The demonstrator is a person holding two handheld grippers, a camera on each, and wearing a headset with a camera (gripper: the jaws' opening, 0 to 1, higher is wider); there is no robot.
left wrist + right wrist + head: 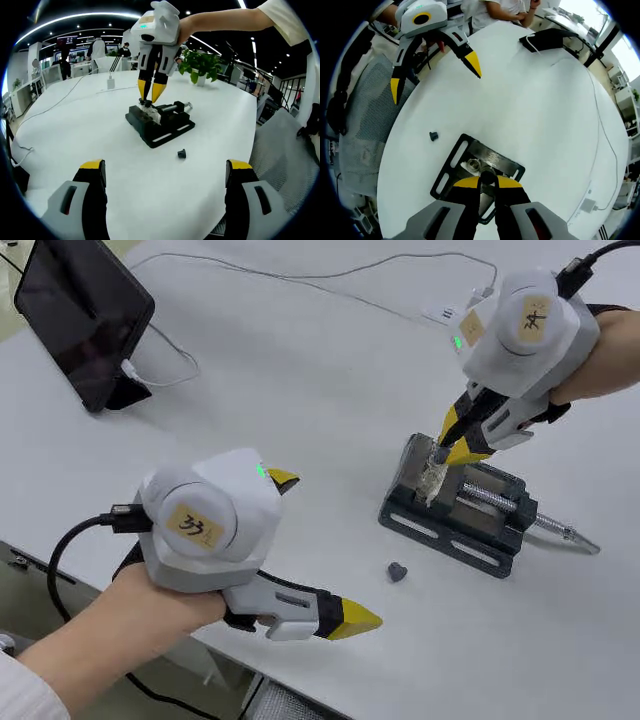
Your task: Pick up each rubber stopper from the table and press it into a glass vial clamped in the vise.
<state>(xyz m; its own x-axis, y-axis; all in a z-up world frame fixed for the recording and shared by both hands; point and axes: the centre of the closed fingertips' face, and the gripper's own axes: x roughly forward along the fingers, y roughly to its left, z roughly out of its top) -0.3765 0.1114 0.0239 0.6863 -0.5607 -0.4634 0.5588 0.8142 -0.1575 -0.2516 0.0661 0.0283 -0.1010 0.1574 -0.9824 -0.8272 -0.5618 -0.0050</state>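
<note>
A black vise stands on the white table and clamps a glass vial. My right gripper points down onto the vial's top, shut on a dark rubber stopper between its yellow tips. A round glass mouth shows just beside those tips. A loose dark stopper lies on the table in front of the vise. My left gripper hovers open near the table's front edge, a short way from the loose stopper.
A dark tablet stands at the far left with a white cable running to a charger at the back. The vise's screw handle sticks out to the right. The table's front edge runs just below my left gripper.
</note>
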